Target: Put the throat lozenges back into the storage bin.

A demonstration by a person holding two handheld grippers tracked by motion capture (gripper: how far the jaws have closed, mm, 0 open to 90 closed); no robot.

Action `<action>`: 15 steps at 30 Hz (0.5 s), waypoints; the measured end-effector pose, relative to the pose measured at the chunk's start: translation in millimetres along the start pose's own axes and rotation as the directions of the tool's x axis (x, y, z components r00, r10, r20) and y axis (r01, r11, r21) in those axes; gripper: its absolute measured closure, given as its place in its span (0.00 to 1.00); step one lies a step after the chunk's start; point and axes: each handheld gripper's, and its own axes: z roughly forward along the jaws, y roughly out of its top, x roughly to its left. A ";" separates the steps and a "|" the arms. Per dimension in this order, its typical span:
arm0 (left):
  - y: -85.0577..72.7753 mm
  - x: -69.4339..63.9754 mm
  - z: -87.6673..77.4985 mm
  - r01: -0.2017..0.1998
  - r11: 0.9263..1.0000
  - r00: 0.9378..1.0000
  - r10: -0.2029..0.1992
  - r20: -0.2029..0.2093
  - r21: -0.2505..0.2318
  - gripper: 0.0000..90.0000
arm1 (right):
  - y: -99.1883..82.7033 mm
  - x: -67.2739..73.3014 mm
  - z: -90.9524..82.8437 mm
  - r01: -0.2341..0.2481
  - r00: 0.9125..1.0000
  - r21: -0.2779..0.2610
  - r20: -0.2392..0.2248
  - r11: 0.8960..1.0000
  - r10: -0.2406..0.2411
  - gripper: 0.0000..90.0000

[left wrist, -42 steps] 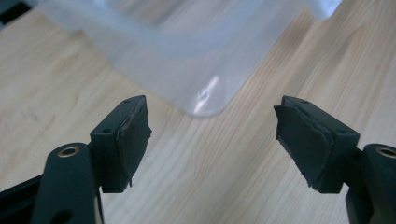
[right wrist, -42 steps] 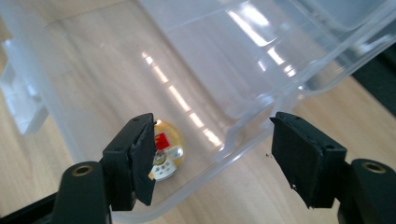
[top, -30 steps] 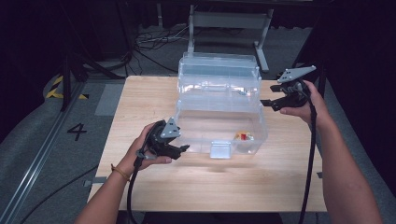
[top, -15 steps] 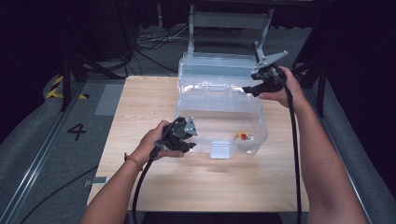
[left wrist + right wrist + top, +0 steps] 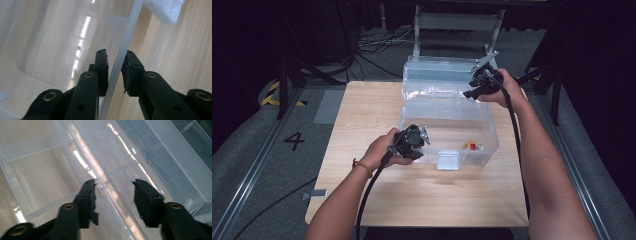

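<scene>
High view: clear plastic box point(image 5: 447, 127) standing open at centre of wooden table point(image 5: 362, 120), hinged lid point(image 5: 444, 75) raised at far side. Small red and yellow item point(image 5: 472, 145) on box floor near front right corner. Left gripper point(image 5: 419, 142) at box's front left wall, held by hand coming up from bottom. Right gripper point(image 5: 473, 93) at box's far right, near where lid meets box.

Left gripper view: two black jaws straddling thin upright rim of clear box point(image 5: 120, 62), one jaw inside, one outside. Jaws just been closing; left pad against the wall, right pad close beside it, contact hard to confirm. Wood grain visible through plastic.

Right gripper view: jaws set moderately apart, just been closing, with a clear plastic edge point(image 5: 110, 187) running between them. Pads not touching plastic; nothing gripped.
</scene>
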 end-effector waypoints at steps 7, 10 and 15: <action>5.0 2.0 1.2 -0.011 0.999 1.000 0.011 0.015 0.048 0.86 | 10.9 0.3 -2.2 0.082 0.996 0.058 -0.044 0.995 -0.080 0.84; 8.4 1.4 3.1 -0.026 0.997 1.000 0.025 0.012 0.072 0.86 | 16.8 4.0 -1.9 0.135 0.990 0.084 -0.058 0.987 -0.131 0.89; 12.5 2.3 8.2 -0.023 0.996 1.000 0.021 0.020 0.088 0.86 | 25.2 8.9 -2.6 0.205 0.978 0.137 -0.067 0.969 -0.198 0.94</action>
